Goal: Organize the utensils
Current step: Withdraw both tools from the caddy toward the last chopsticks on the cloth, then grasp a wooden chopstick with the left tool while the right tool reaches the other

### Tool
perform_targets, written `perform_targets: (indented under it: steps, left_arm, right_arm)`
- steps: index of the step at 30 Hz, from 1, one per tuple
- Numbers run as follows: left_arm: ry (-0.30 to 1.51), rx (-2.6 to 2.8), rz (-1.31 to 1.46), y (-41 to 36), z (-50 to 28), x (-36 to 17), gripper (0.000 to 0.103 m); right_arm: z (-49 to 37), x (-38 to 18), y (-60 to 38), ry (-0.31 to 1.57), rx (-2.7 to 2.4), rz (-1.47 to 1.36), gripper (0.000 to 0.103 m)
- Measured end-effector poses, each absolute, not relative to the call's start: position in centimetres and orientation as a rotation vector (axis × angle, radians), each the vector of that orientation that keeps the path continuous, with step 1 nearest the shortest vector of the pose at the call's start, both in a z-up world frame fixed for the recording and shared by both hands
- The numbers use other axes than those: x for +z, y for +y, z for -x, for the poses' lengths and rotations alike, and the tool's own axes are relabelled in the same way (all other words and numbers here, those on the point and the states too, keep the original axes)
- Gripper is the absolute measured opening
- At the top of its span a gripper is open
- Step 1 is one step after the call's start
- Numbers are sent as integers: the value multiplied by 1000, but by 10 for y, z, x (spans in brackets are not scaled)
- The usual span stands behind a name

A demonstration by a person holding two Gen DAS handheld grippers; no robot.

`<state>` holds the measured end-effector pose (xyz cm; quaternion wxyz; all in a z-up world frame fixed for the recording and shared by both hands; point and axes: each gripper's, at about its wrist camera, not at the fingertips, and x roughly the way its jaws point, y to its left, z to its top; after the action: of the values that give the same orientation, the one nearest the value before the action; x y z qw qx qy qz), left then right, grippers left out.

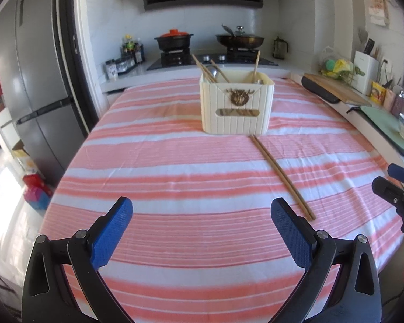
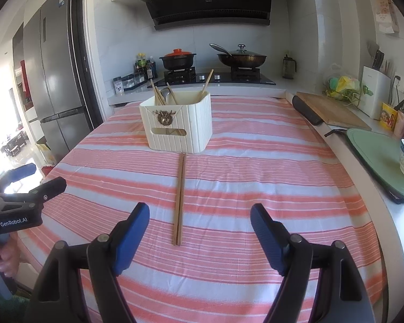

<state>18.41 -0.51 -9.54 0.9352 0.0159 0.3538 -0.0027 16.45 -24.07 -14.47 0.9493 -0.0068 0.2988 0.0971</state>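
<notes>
Jaws of both the left gripper [image 1: 202,212] and right gripper [image 2: 200,218] gape empty above the striped bench [image 2: 256,177]; a wooden chopstick pair [image 2: 179,199] lies before the cream ribbed holder [image 2: 179,126].

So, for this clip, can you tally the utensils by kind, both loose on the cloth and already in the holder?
Chopsticks loose on the striped cloth: 2, lying as a pair
Chopsticks standing in the cream holder: at least 4
Metal spoons in the holder: 2, one only in the left wrist view
Total: at least 8 utensils; the holder hides the rest.
</notes>
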Motion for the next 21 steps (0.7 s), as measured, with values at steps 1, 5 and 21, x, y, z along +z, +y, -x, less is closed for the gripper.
perform_targets:
  steps: [1,5,21]
  left_arm:
    - [744,-10,-19,-3,-185,-102,102]
    - [806,-26,31,1,-189,-119,102]
    - [940,-115,160,-62,-294,-154,102]
  right_arm:
    - [-164,-149,-242,616,197,9,79]
    - [-171,-169,-248,666,196,-9,79]
    - [-179,-198,-262,731,200,-91,79]
